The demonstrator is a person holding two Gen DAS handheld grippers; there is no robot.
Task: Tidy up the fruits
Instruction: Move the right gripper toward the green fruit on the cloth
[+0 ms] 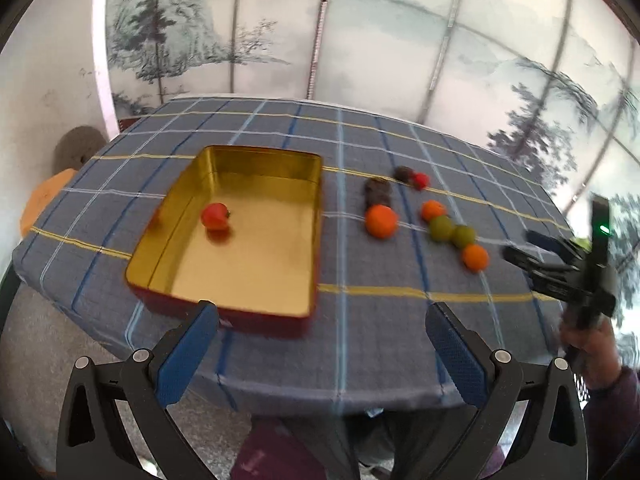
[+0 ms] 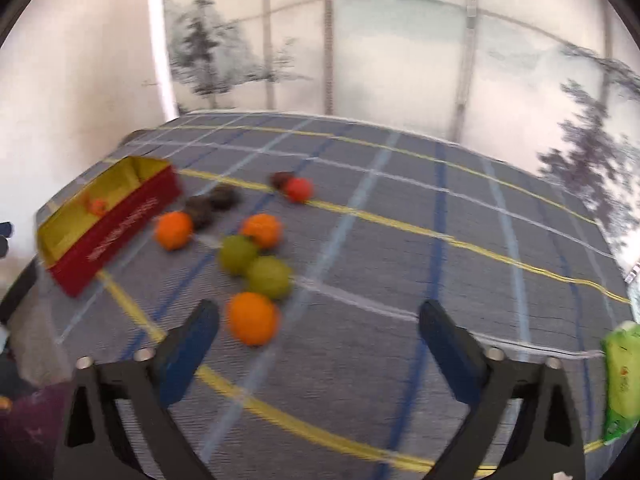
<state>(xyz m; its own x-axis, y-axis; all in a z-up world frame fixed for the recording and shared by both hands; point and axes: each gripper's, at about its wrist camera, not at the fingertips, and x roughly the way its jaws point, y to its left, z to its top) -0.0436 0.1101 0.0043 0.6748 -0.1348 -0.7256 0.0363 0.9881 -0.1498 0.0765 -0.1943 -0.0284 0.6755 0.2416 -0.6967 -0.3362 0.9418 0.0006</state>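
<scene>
While I am looking through the left wrist view, my left gripper [image 1: 322, 334] is hanging over the near table edge with its blue-padded jaws spread wide and nothing between them. Ahead, the shallow rectangular tin with red outside and gold inside [image 1: 280, 312] is sitting on the table, holding one small red tomato-like fruit [image 1: 215, 216], which I judge is already sorted. The rest are lying loose to the tin's right: a large orange round fruit [image 1: 381, 221], a smaller orange one [image 1: 433, 210], two green round fruits [image 1: 442, 228] touching each other, another orange fruit [image 1: 475, 257], dark brownish pieces [image 1: 377, 191] and a small red fruit [image 1: 420, 180]. My right gripper [image 1: 528, 246] is showing at the right edge, held by a hand [image 1: 588, 340] in a purple sleeve.

Switching to the right wrist view, the right gripper [image 2: 319, 322] is also released, jaws apart and gripping nothing, and the nearest orange fruit [image 2: 253, 319] is lying just past its left finger. I am guessing that is the next pick, since it lies closest. The view is blurred.

The blue-grey checked tablecloth with yellow and white lines [image 2: 440, 240] is covering the table. A green packet [image 2: 622, 384] is sitting at its right edge. Behind, a white panelled wall painted with ink pine trees [image 1: 168, 28] is filling the room.
</scene>
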